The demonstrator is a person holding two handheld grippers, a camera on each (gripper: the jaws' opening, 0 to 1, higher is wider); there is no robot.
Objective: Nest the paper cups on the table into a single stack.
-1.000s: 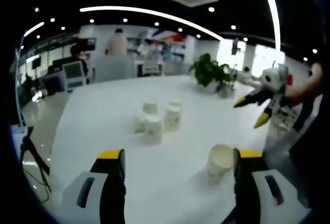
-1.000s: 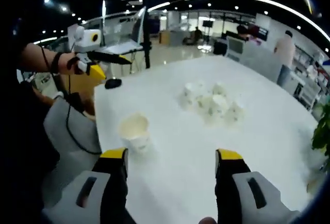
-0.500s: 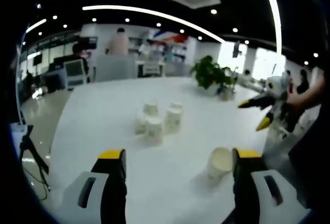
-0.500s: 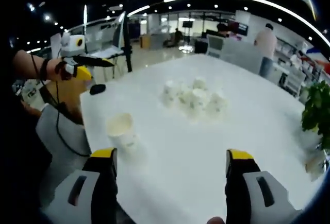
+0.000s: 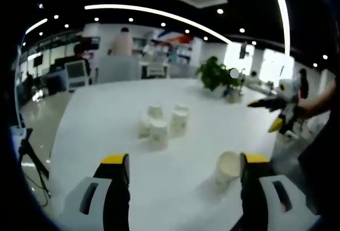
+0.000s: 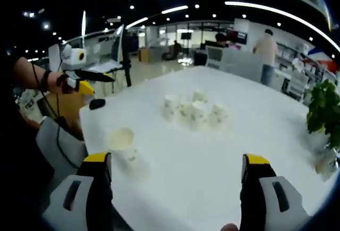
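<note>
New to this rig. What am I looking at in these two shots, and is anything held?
A person holds a two-fingered gripper in each hand, each carrying a fisheye camera. In the left gripper view, the left gripper has its yellow-tipped fingers open; the right gripper enters from the right. In the right gripper view, the right gripper is open too, and the left gripper shows at left. On the white table stands a cluster of paper cups and one lone cup nearer the edge. Nothing is held.
</note>
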